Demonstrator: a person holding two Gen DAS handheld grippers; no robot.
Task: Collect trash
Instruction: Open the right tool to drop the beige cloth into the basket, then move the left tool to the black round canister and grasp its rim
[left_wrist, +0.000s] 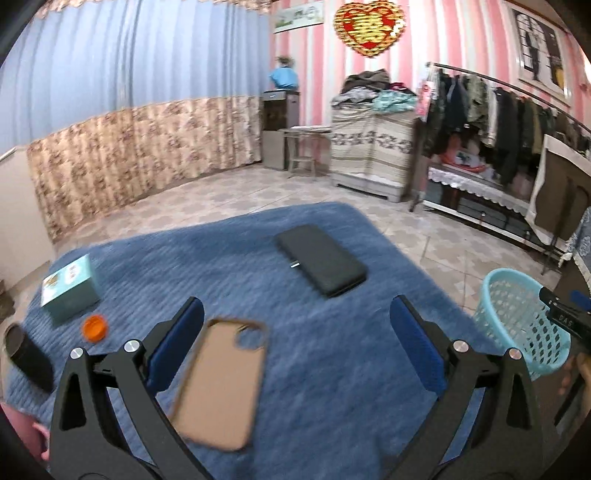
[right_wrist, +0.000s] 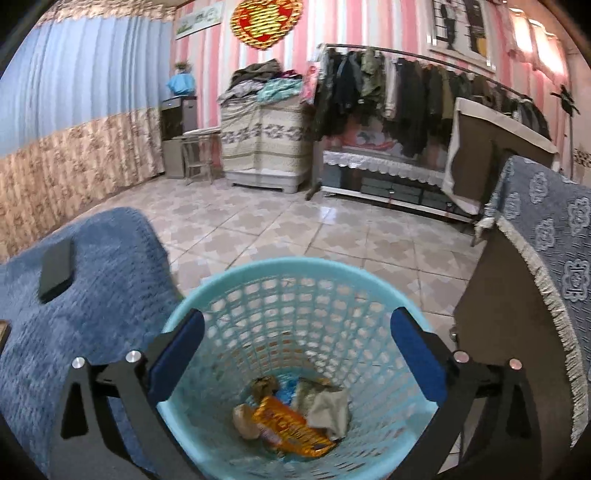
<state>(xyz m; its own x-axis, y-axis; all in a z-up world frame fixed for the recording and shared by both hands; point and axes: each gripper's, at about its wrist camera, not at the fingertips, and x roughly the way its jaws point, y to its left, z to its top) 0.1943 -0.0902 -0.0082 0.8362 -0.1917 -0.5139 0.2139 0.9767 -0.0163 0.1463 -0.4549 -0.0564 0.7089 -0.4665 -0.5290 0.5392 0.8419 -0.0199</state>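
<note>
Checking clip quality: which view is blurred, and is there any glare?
Left wrist: motion blur smears the phone case and rug; gripper frame stays sharp. Right wrist: clearer, basket trash readable, glare on floor tiles. Both: fisheye bending, dark corners.

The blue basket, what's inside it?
Trash lies at the bottom of the light blue basket: an orange snack wrapper, a crumpled grey-green wrapper and a pale scrap. Whatever lies beneath that pile is covered.

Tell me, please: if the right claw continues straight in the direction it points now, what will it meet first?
Most likely the trash at the bottom of the light blue basket. The right claw stands open above the basket mouth, pointing down into it, toward the orange wrapper. Depth is unclear; it might touch the basket's far wall first.
</note>
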